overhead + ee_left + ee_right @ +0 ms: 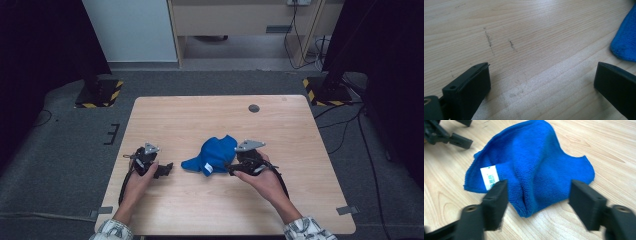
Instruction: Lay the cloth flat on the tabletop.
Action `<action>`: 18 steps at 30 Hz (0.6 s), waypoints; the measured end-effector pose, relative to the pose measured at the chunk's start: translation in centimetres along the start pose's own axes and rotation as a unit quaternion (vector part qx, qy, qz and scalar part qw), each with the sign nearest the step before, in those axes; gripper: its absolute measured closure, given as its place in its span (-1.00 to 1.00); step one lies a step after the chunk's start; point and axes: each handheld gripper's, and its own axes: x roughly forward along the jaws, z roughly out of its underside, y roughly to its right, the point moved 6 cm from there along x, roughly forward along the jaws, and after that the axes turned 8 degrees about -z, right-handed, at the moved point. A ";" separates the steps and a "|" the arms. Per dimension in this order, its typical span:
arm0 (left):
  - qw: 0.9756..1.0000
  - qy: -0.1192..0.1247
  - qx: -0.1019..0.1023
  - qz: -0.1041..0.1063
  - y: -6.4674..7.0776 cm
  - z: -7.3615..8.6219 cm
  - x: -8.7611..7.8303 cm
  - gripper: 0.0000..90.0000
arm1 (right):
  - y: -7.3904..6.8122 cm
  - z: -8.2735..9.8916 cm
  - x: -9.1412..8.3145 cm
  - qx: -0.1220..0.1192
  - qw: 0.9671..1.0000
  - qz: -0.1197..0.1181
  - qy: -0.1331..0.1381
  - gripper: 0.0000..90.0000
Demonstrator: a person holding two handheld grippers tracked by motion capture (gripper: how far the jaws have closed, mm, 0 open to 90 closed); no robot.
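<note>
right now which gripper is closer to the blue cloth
Right. The right gripper sits at the blue cloth's near edge, fingers open on either side of a fold without pressing it. The left gripper rests off to the cloth's left, open over bare table.

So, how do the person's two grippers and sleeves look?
Both grippers are black. The left gripper and the right gripper each carry a grey three-cornered plate on top, and a black cable trails back from each along the forearm. Up close, the jaws are flat, blocky black pads on black arms with round screw holes. The sleeves are checked, light with darker lines.
</note>
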 end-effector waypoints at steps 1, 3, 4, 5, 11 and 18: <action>1.000 0.000 0.000 0.000 0.0 0.0 0.0 -0.95 | 0.0 0.0 0.0 0.000 1.000 0.000 0.000 -0.21; 1.000 0.003 0.010 -0.008 0.2 -0.1 -0.2 -0.91 | -0.1 0.0 0.1 -0.003 1.000 -0.004 -0.003 -0.13; 1.000 0.004 0.017 -0.014 0.3 -0.2 -0.5 -0.88 | -0.1 0.0 0.1 -0.005 1.000 -0.006 -0.002 -0.09; 1.000 0.008 0.018 -0.011 0.6 -0.3 -0.7 -0.86 | -0.2 -0.1 0.1 -0.006 1.000 -0.007 0.000 -0.06; 0.999 0.031 0.015 0.010 2.4 -1.0 -2.2 -0.81 | -0.2 -0.4 0.1 -0.012 1.000 -0.009 0.001 0.17; 0.998 0.051 0.011 0.026 4.4 -1.6 -3.6 -0.73 | 0.0 -0.8 -0.1 -0.015 1.000 -0.009 0.004 0.45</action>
